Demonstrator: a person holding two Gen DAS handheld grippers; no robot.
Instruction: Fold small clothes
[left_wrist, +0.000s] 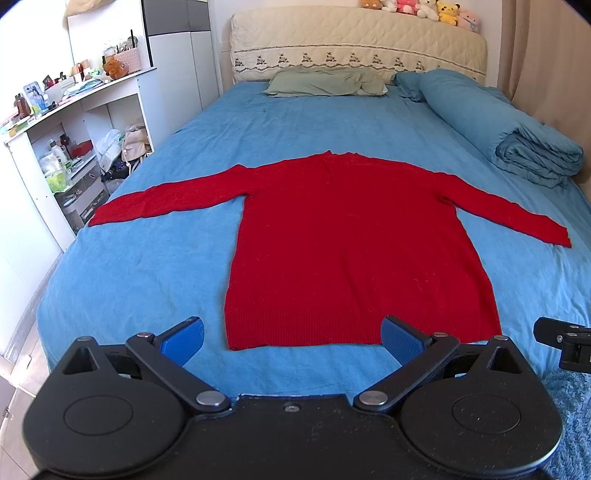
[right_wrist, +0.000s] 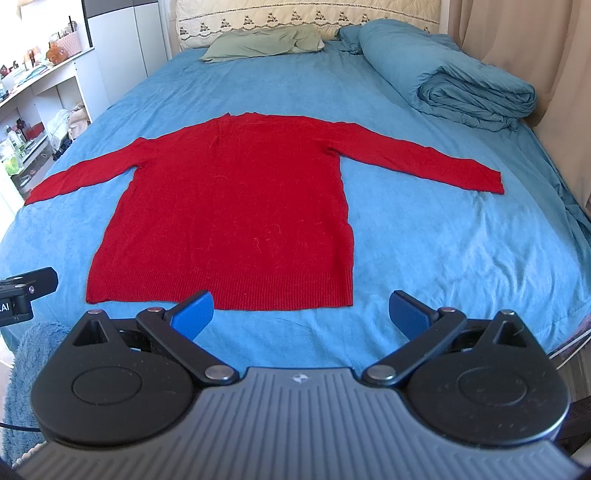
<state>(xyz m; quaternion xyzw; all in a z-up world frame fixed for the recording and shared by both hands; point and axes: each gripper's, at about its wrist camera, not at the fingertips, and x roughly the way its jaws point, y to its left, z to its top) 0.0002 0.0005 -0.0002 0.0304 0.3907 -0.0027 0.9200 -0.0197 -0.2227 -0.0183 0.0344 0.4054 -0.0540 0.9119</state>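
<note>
A red long-sleeved sweater (left_wrist: 351, 240) lies flat on the blue bed sheet (left_wrist: 147, 258), both sleeves spread out, hem toward me. It also shows in the right wrist view (right_wrist: 236, 206). My left gripper (left_wrist: 291, 332) is open and empty, held just short of the hem, above its left half. My right gripper (right_wrist: 301, 314) is open and empty, just short of the hem's right end. The right gripper's body shows at the right edge of the left wrist view (left_wrist: 565, 343).
A green pillow (left_wrist: 325, 83) and a rolled blue duvet (left_wrist: 517, 129) lie at the head and right side of the bed. A white shelf unit (left_wrist: 74, 129) full of small items stands on the left. A curtain (right_wrist: 517, 44) hangs at the right.
</note>
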